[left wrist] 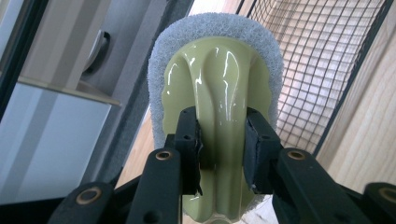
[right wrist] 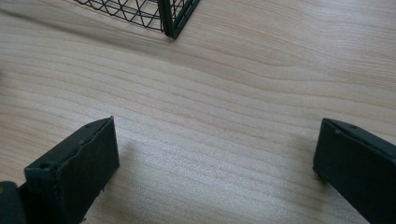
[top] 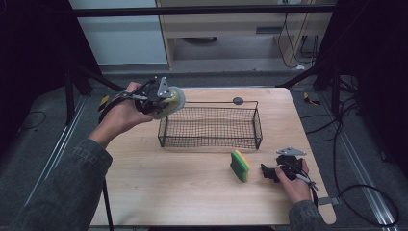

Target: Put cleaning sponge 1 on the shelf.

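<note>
My left gripper (top: 161, 100) is raised above the table's far left corner, just left of the black wire basket (top: 210, 126). It is shut on a scrubber with a glossy pale green handle (left wrist: 219, 107) and a white pad rim (left wrist: 215, 25); both pads press the handle's narrow ridge. A green and yellow sponge (top: 239, 165) stands on edge on the wood in front of the basket. To the sponge's right, my right gripper (top: 267, 172) rests low on the table, its jaws wide apart over bare wood (right wrist: 215, 154) with nothing between them.
The wooden table (top: 183, 187) has free surface in front of the basket. A corner of the basket (right wrist: 170, 18) lies ahead of the right gripper. A small dark disc (top: 237, 101) sits behind the basket. Black frame rails and cables surround the table.
</note>
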{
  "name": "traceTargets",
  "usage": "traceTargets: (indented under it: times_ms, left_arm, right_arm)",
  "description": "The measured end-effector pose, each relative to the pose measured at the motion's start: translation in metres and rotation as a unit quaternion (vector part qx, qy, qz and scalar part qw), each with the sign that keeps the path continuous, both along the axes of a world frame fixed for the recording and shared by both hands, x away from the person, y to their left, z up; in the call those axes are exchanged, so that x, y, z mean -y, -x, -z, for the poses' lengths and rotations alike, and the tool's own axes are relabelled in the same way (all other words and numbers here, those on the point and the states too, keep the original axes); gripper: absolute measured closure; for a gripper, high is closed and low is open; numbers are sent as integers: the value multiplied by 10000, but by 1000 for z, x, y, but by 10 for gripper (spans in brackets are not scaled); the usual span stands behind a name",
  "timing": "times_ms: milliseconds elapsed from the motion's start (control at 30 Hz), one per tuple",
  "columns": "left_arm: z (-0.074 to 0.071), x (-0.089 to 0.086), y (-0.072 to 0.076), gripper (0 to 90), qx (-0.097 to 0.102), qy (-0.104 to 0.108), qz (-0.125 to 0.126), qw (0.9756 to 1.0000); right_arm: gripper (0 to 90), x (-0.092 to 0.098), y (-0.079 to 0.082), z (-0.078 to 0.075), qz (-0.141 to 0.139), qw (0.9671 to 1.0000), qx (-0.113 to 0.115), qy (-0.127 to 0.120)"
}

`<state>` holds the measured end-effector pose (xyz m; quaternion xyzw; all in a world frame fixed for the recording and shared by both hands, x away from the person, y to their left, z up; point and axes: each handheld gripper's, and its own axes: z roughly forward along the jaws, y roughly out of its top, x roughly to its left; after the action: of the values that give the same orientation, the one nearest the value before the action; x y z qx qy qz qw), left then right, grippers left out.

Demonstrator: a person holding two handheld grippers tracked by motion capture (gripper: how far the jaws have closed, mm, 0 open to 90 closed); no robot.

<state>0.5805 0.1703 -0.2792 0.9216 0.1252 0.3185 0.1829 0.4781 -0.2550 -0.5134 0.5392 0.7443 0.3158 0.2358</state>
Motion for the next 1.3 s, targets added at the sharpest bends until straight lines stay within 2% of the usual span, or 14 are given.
traceTargets:
  times_ms: [33,67,167,233,333,400,767,1300]
  left_arm:
    - [2,6,-4,700,45,-156,49,9999]
    - [2,6,-4,700,45,-156,49,9999]
    - [6,19,-11,701,71,-369,128,9992]
    - [9,24,-14,700,62,-384,166,9991]
    - [11,28,-16,700,58,-389,216,9990]
    - [13,31,-22,700,6,-299,218,9993]
    - [20,33,-34,700,-113,-170,268,9994]
    - [24,34,-30,700,-101,-248,365,9990]
  right_arm:
    - [4,0,0,0,1,10000,-4,-2]
    - [4,0,0,0,2,10000,-4,-2]
    - [4,0,0,0,13,10000,-17,-26]
    - [4,0,0,0,14,10000,-17,-25]
    - [4,-1,0,0,30,10000,-18,-27]
    - [4,0,-1,0,26,10000,-20,-18]
    - [4,0,-1,0,21,10000,0,-18]
    - [4,0,-1,0,17,10000,-7,-13]
